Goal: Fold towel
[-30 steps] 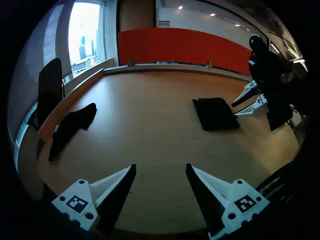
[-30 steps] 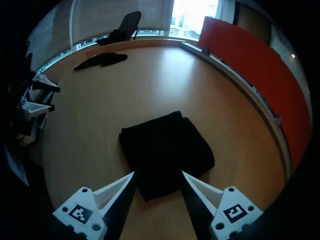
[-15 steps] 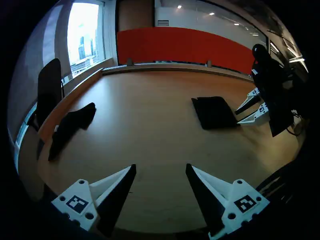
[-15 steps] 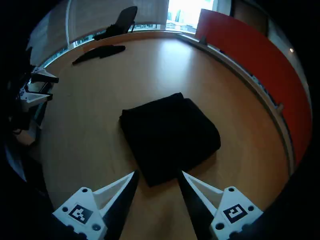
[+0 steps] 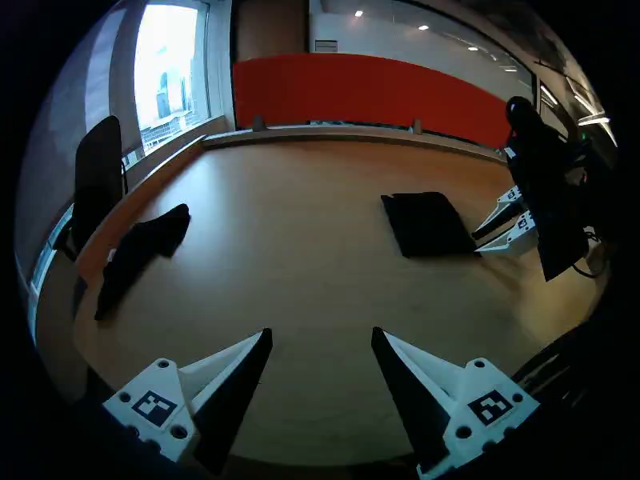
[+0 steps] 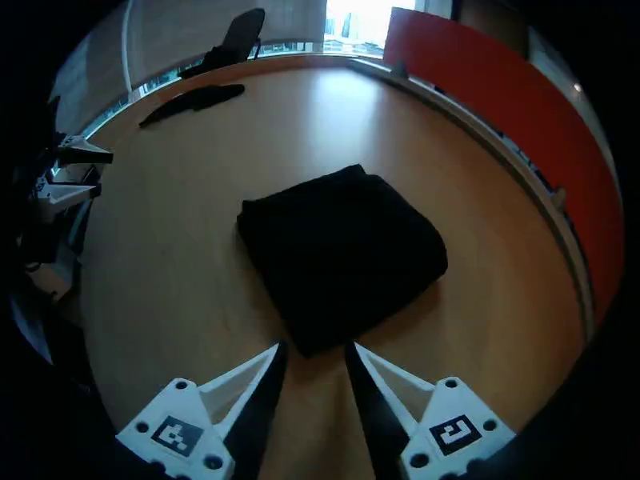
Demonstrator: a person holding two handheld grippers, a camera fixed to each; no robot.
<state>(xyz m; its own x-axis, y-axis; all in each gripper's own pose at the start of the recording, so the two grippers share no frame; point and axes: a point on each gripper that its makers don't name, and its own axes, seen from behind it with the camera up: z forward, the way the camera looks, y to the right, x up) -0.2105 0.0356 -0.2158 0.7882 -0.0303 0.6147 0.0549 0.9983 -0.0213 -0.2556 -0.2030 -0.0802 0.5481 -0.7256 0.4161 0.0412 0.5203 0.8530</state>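
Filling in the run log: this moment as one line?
towel: folded, flat on table | right gripper: open, tips at towel's near corner | left gripper: open, empty, away from towel

— We see a table (image 6: 336, 120) of pale wood, smooth, with a soft sheen where daylight falls on it.
— And on it we find the towel (image 6: 344, 252): black cloth, matt, thick and soft at its edges.
— The second cloth (image 5: 140, 252), in the left gripper view, looks just as dark and dull to us.
— We take the right gripper (image 6: 314, 348) for hard plastic: white matt shells, black inner faces, a printed black-and-white marker (image 6: 180, 436) on each.
— The left gripper (image 5: 320, 332) looks the same to us. The red panel (image 5: 360, 88) reads as smooth and matt; we cannot tell its material.
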